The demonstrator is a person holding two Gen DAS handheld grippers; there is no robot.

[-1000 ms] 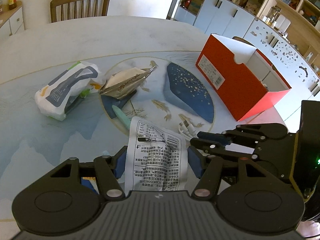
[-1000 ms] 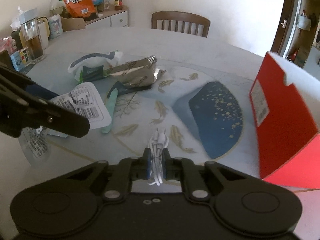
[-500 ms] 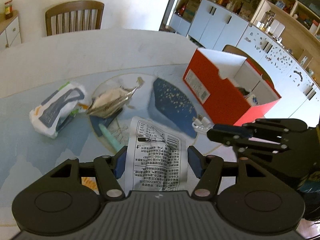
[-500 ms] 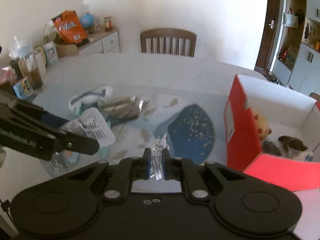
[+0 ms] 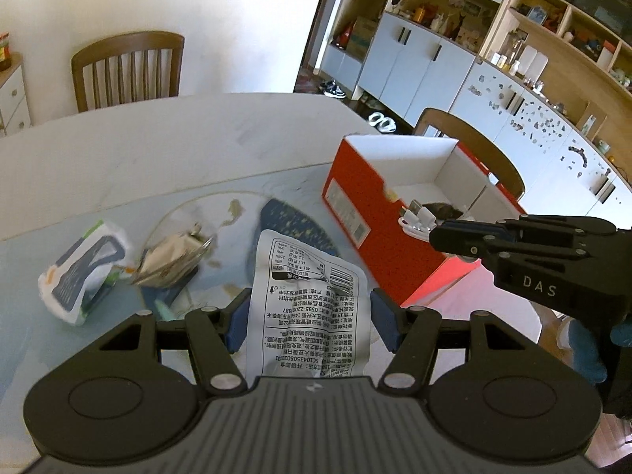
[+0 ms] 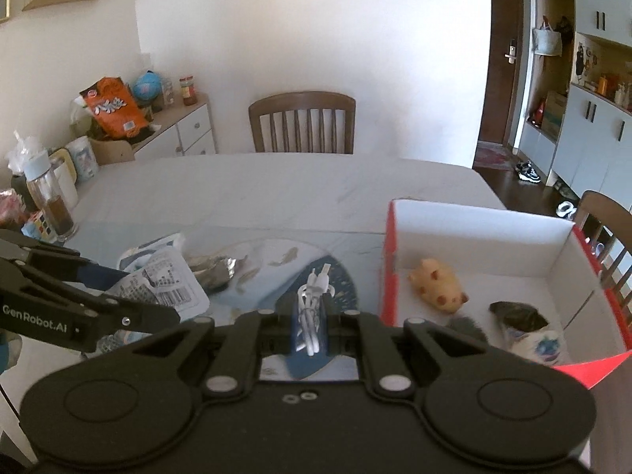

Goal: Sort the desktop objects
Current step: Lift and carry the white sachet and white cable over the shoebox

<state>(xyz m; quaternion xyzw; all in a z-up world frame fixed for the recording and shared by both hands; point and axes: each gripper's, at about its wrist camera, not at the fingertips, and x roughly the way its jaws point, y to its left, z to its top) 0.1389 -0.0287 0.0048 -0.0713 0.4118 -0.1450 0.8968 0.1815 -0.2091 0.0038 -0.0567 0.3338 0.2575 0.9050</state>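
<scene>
My left gripper [image 5: 308, 316] is shut on a white snack packet [image 5: 308, 296] with black print, held up above the table; the packet [image 6: 173, 284] also shows at the left of the right wrist view. My right gripper [image 6: 310, 324] is shut on a coiled white USB cable [image 6: 312, 296]. It hangs just left of the open red box [image 6: 474, 237]. In the left wrist view the cable [image 5: 416, 217] sticks out of the right gripper [image 5: 442, 233] at the box's near wall [image 5: 375, 205]. An orange pig toy [image 6: 436, 286] and a dark bundle [image 6: 517, 316] lie inside the box.
A tissue pack [image 5: 83, 268], a crumpled silver foil bag [image 5: 173, 256] and a teal stick [image 5: 162, 308] lie on the table's left half. A glass bottle [image 6: 51, 197] stands at the far left edge. Wooden chairs [image 6: 302, 122] stand behind and right of the table.
Both grippers have risen with their loads, off the table. The right one has moved toward the red box, whose inside has come into view.
</scene>
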